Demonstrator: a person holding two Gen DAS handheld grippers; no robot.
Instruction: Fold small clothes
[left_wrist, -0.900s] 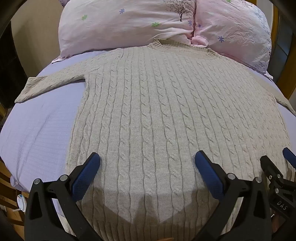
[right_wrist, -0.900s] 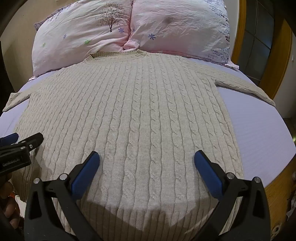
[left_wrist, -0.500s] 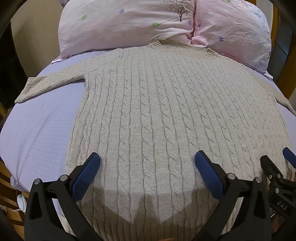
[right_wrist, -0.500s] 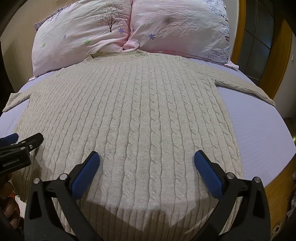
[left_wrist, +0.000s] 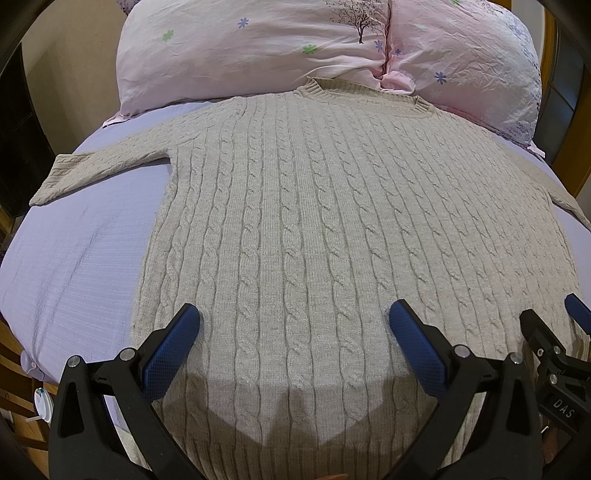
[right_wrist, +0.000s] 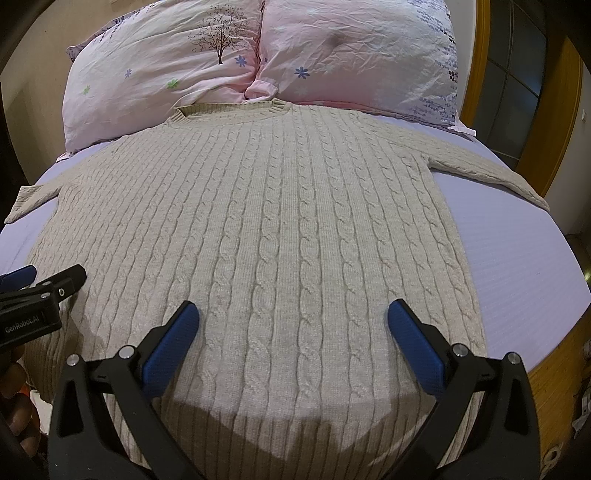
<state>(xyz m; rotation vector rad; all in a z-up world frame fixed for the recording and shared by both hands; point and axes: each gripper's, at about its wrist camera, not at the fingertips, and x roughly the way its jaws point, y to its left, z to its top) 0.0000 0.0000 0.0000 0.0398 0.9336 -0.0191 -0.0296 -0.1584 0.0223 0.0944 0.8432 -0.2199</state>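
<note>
Pink pillows (left_wrist: 258, 55) touch the sweater's (left_wrist: 314, 221) collar.

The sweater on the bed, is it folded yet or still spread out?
Spread out. The sweater lies flat on the bed, its sleeves stretched to both sides and its collar by the pillows.

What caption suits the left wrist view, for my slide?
Open left gripper above beige cable-knit sweater spread flat on lavender bedsheet.

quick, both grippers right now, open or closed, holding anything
Left gripper: open, holding nothing, poised over the sweater near its hem.
Right gripper: open, holding nothing, also over the sweater.
</note>
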